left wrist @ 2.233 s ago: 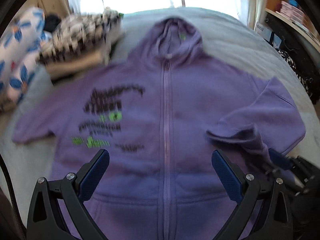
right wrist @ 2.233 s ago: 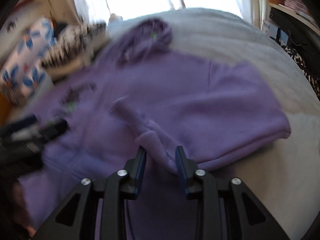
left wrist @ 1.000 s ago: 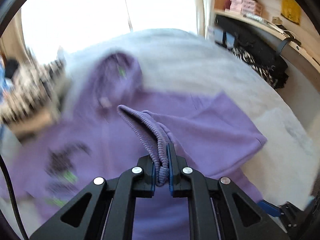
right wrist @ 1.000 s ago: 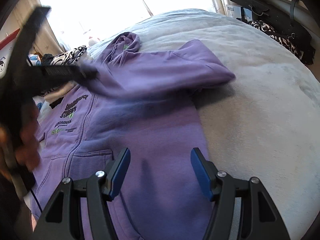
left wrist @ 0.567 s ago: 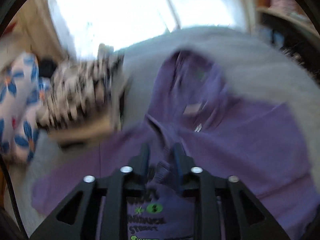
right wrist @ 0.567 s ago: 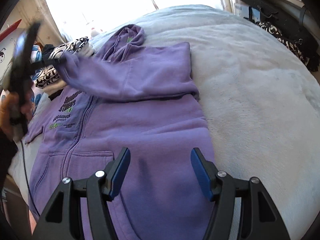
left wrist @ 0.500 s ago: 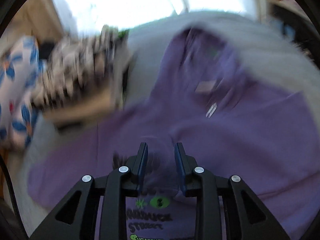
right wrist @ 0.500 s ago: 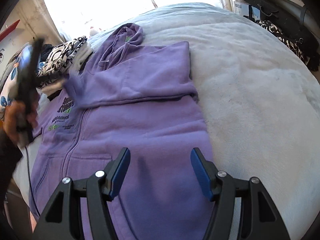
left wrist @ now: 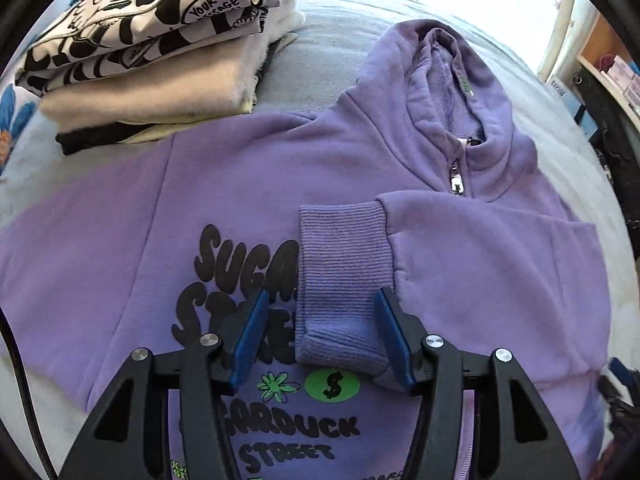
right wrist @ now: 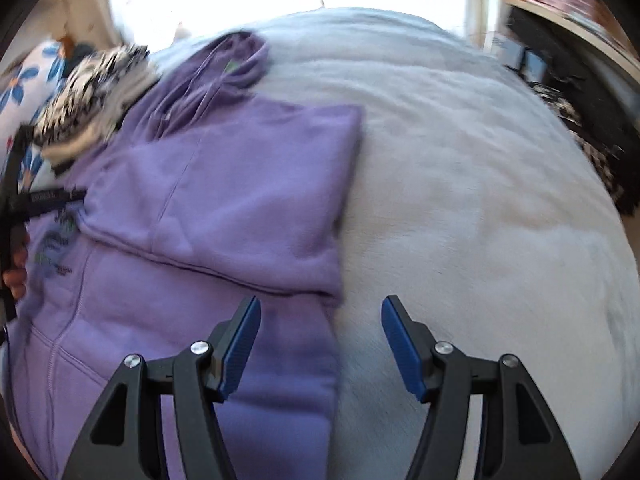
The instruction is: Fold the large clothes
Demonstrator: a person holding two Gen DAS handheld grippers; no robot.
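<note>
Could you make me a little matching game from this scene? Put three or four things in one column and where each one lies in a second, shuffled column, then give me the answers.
Things
1. ribbed cuff
2. hood
3. stack of folded clothes
4. green dollar badge

Places
A. beside the hoodie's shoulder, on the grey blanket
B. at the top of the hoodie, above the zip pull
C. on the chest print, between the open blue fingers of the left gripper
D. just below the cuff

Pairs: 1-C, 2-B, 3-A, 4-D
</note>
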